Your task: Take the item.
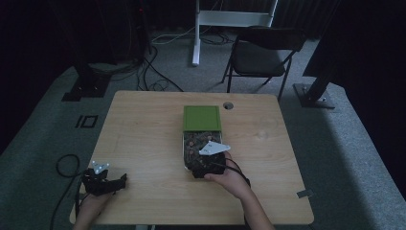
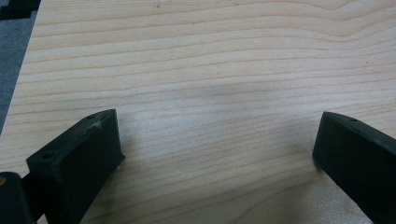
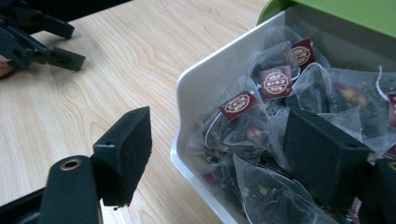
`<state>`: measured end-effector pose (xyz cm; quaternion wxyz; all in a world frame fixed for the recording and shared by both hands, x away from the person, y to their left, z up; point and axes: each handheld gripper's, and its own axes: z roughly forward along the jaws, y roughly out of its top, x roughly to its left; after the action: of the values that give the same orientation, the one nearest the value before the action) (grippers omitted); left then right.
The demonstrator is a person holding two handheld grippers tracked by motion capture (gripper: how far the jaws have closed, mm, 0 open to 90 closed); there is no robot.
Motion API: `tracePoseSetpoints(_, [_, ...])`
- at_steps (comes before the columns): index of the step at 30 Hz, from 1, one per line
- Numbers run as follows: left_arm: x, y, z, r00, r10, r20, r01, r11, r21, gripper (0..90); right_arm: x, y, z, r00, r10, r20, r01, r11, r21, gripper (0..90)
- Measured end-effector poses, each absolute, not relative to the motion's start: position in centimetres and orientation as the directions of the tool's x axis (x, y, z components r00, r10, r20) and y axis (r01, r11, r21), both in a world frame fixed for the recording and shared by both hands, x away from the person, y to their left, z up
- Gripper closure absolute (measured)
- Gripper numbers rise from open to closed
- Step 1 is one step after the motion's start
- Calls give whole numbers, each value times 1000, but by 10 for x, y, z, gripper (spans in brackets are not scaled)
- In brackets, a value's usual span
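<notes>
At the near edge of a pale wood-grain table point(image 1: 143, 139), the left gripper point(image 1: 103, 182) rests with its blocky black jaws spread wide over bare wood, holding nothing. Toward the middle, the right gripper point(image 1: 207, 162) straddles the near wall of a white plastic box point(image 3: 205, 79): one matte jaw outside it, the other among crinkly mesh tea bags point(image 3: 243, 130) with maroon paper tags, gripping none. Beyond, the box's flat green lid point(image 1: 202, 118) lies open. Farther off stands a dark folding chair point(image 1: 263, 55).
</notes>
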<state>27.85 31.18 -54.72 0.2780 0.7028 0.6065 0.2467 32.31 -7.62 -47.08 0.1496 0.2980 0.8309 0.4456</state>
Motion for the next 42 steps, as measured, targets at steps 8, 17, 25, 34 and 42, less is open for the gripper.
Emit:
tracePoseSetpoints(8, [278,312,-547,143,990,9,716,-110,689,17,328,-70,-477,-773,634,-7,361,450,817,314])
tracePoseSetpoints(17, [278,312,-547,143,990,10,716,-110,689,17,332,-62,-482,-777,629,-24,355,469,809,352])
tracePoseSetpoints(25, [278,312,-547,143,990,9,716,-110,689,17,335,-58,-485,-774,632,-29,358,475,804,387])
tracePoseSetpoints(34, [278,312,-547,140,990,8,714,-107,692,17,339,-63,-485,-791,612,14,372,463,805,396])
tracePoseSetpoints(42, [278,312,-547,142,990,10,715,-110,690,17,342,-70,-487,-764,645,24,390,432,813,517])
